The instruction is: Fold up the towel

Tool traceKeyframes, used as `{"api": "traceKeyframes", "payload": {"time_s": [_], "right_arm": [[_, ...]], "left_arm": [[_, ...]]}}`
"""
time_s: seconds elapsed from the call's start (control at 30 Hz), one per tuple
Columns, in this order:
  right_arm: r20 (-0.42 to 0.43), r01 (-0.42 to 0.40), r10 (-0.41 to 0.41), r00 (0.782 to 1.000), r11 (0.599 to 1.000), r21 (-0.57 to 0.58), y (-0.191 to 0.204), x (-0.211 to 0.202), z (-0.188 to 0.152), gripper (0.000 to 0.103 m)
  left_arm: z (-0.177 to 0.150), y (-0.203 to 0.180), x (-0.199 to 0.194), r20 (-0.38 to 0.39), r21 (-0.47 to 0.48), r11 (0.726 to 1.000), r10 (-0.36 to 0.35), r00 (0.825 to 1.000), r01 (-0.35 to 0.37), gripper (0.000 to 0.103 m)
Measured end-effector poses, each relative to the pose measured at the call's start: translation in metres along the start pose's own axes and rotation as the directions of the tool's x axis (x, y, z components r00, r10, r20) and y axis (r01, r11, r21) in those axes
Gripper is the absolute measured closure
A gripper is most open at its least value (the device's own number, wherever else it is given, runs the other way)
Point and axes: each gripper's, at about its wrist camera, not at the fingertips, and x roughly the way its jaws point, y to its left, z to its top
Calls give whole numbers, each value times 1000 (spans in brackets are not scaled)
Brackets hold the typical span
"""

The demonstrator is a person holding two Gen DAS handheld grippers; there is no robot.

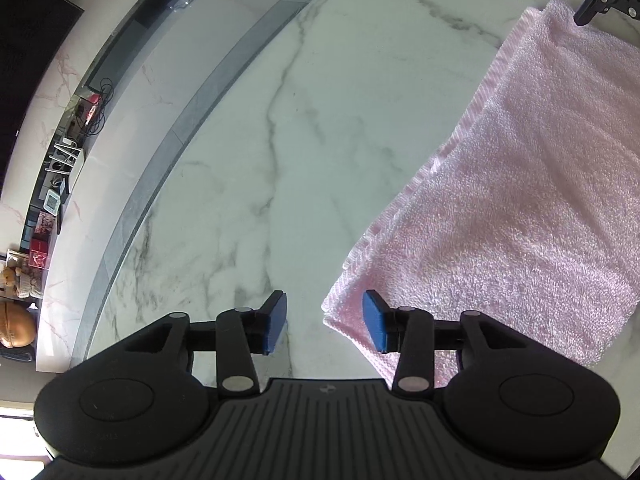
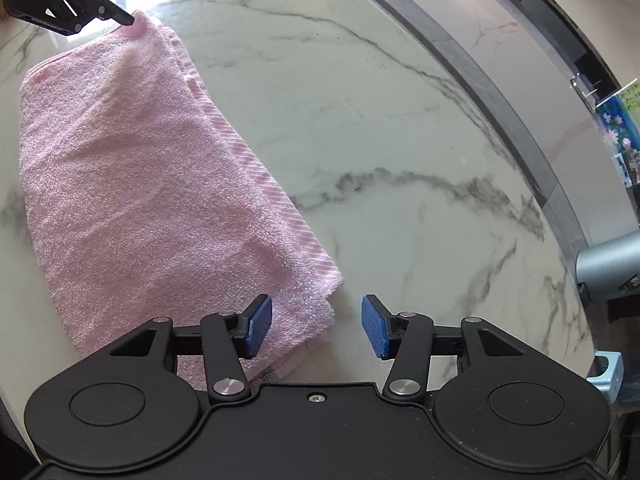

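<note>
Left wrist view. The left gripper (image 1: 325,322) is seen at six o'clock with its blue pads (image 1: 375,322) parted and nothing between them; the right-hand pad lies over the near corner of a folded pink towel (image 1: 520,200). The towel is spread flat on a white marble surface (image 1: 260,140), running from five o'clock toward one o'clock. At one o'clock the right gripper (image 1: 600,0) is partly shown at the towel's far corner. A cluttered shelf (image 1: 52,184) is seen at nine o'clock.
</note>
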Motion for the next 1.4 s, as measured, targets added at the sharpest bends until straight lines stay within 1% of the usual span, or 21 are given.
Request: {"api": "traceKeyframes", "payload": {"time_s": [0.1,0.2,0.27,0.33,0.37,0.43,0.53,0.6,0.67,0.7,0.77,0.8,0.87,0.93,1.0,1.07,1.17,1.23,1.33,1.37,1.4], "right_arm": [[26,50,-51,998,998,36,2,-18,-7,38],[80,77,-84,993,993,89,5,-41,-12,37],[116,84,-99,988,988,126,3,-54,-9,29],[155,86,-112,982,982,166,-3,-68,-4,9],[178,77,-111,978,979,188,-7,-74,-2,9],[219,47,-101,970,971,235,-3,-83,2,9],[271,27,-116,956,950,311,10,-89,-3,9],[301,10,-121,946,938,347,23,-94,-9,8],[337,-35,-109,935,918,395,34,-98,-17,4],[356,-61,-103,929,905,420,40,-100,-21,2],[390,-124,-89,917,863,489,51,-101,-30,1],[402,-148,-86,911,844,515,55,-100,-35,1],[412,-155,-105,905,821,549,65,-99,-40,1],[418,-149,-129,899,809,569,75,-97,-44,1],[427,-148,-149,892,795,589,84,-93,-48,1],[435,-160,-167,885,768,621,91,-89,-53,1],[407,-145,-208,890,716,683,99,-78,-61,1],[384,-139,-213,898,692,708,104,-70,-66,1],[354,-126,-223,908,661,740,112,-60,-73,1],[342,-119,-227,912,651,750,115,-56,-75,1],[330,-111,-232,915,642,759,118,-53,-77,1]], "left_arm": [[-5,8,-15,10,-18,999,36,999,-35,54],[-10,10,-40,56,-47,998,48,997,-46,50],[-12,7,-56,87,-66,997,54,995,-49,48],[-14,2,-67,108,-91,994,65,992,-55,42],[-15,-2,-74,123,-112,992,74,990,-61,36],[-19,-10,-87,155,-158,986,75,985,-51,36],[-24,-19,-98,179,-226,974,64,982,-22,36],[-32,-25,-107,200,-294,956,47,979,14,36],[-42,-30,-116,221,-359,932,27,975,55,35],[-47,-32,-119,232,-388,918,16,972,77,32],[-59,-39,-121,245,-441,891,7,969,105,27],[-62,-41,-121,247,-456,883,7,969,110,27],[-70,-47,-120,244,-489,864,-1,970,124,26],[-77,-53,-118,245,-523,841,-8,969,140,25],[-83,-59,-115,252,-554,818,-14,968,156,21],[-90,-67,-109,256,-587,791,-21,967,172,20],[-95,-78,-100,260,-609,769,-39,965,195,19],[-98,-84,-95,269,-621,756,-42,962,207,19],[-105,-92,-89,290,-661,714,-42,956,231,19],[-109,-95,-88,302,-678,694,-37,952,242,19],[-111,-98,-87,310,-687,684,-28,950,244,18]]}}
